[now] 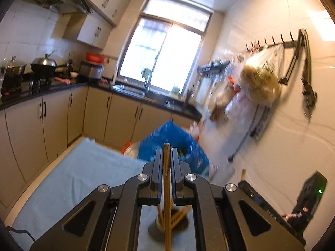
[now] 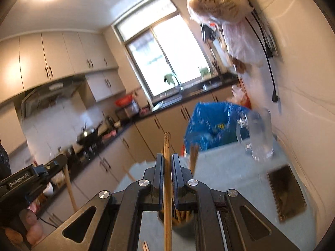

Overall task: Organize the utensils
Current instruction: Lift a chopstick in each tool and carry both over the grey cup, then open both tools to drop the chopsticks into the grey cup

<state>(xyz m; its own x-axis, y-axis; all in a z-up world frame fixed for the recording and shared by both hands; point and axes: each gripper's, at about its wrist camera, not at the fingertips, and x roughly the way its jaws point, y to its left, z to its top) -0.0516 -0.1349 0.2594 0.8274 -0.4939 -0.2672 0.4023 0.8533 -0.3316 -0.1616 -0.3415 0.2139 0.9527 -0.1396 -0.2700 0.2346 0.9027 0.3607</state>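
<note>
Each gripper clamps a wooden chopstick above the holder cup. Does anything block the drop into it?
Nothing visible. The left gripper holds its wooden chopstick over the dark round holder cup; only chopsticks already inside crowd the opening.

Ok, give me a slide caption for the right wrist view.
Right gripper clamps one chopstick upright above a chopstick holder on the cloth-covered table.

The chopstick holder (image 1: 167, 221) blurs behind the left linkage — its base hidden — and the glass mug (image 2: 258, 133) smears.

Two grippers, left (image 1: 166, 159) and right (image 2: 167, 163), each clamp one chopstick (image 1: 167, 188) (image 2: 167, 177); several more fill one holder (image 2: 180, 219) beneath.
</note>
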